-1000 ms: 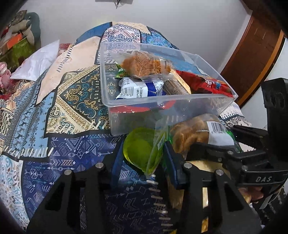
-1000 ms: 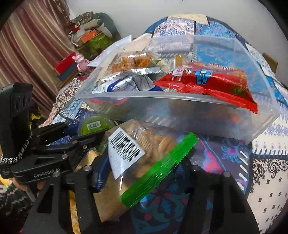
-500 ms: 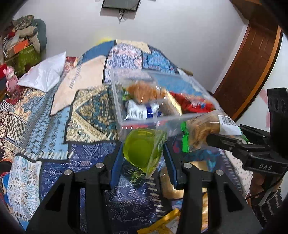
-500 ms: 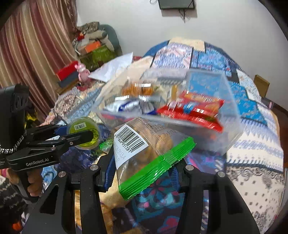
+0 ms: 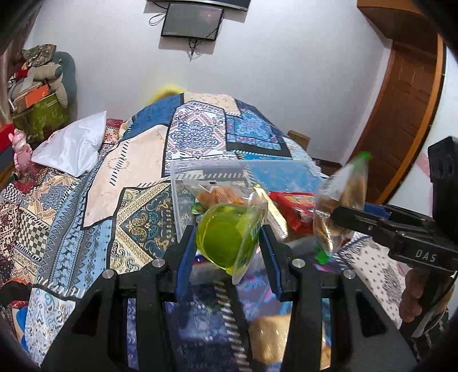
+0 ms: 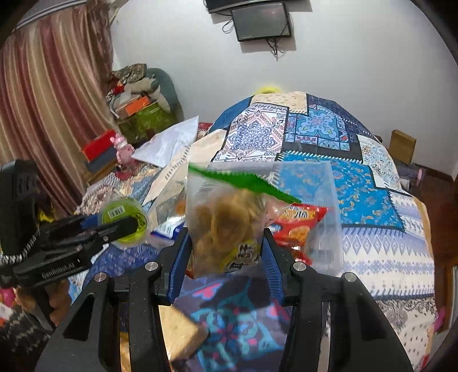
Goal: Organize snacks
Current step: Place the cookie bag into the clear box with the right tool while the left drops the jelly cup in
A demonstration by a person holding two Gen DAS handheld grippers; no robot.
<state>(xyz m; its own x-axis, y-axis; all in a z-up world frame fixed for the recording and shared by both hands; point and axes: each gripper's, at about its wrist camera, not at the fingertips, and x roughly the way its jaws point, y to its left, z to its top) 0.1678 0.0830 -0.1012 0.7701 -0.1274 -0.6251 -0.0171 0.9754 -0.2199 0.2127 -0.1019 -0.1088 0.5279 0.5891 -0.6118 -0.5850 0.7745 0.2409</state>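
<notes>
Fingers of the left gripper [image 5: 227, 243] are clamped on a green jelly cup [image 5: 227, 236], now lifted from the bed to the clear bin's [image 5: 206, 168] six o'clock rim.

Right-wrist view: the right gripper [image 6: 226, 249] is closing on a cookie bag [image 6: 226, 220], raised likewise, ready for dropping in; bin contents are blurred.

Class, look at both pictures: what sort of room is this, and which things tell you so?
Most likely a bedroom in a home: a bed under a patchwork bedspread, a white pillow, and a striped curtain beside a wall-mounted screen.
</notes>
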